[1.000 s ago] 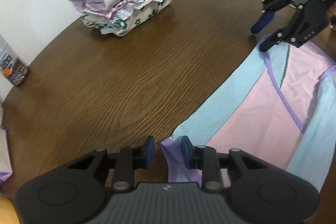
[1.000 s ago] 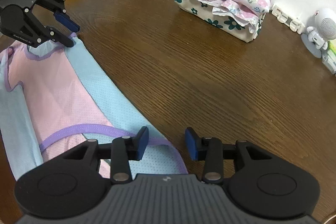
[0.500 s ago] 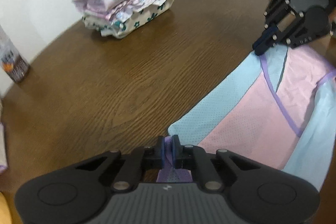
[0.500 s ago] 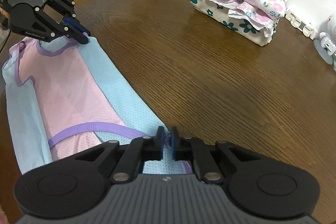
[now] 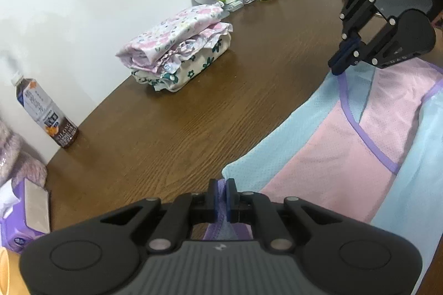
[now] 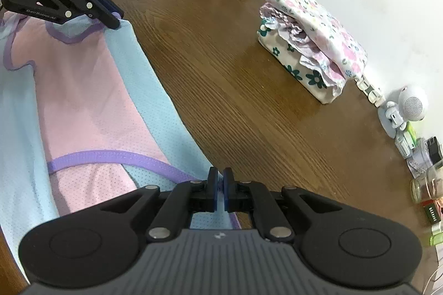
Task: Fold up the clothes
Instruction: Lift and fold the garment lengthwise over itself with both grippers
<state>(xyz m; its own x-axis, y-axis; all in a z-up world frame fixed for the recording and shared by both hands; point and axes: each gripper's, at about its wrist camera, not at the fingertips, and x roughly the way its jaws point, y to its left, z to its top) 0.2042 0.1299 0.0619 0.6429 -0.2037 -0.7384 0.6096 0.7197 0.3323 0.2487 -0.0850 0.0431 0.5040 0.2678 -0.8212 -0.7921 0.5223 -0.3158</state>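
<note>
Both corners along one edge of the garment (image 5: 318, 145) are being pinched: the left hand-held gripper (image 5: 220, 194) is clamping the purple-trimmed corner at lower centre, and the right hand-held gripper (image 6: 220, 188) is gripping the opposite corner. The fold is probably starting; next, both corners likely need lifting together and carrying across. The pink-and-blue mesh garment is lying flat on the counter (image 5: 193, 101), at frame right.
</note>
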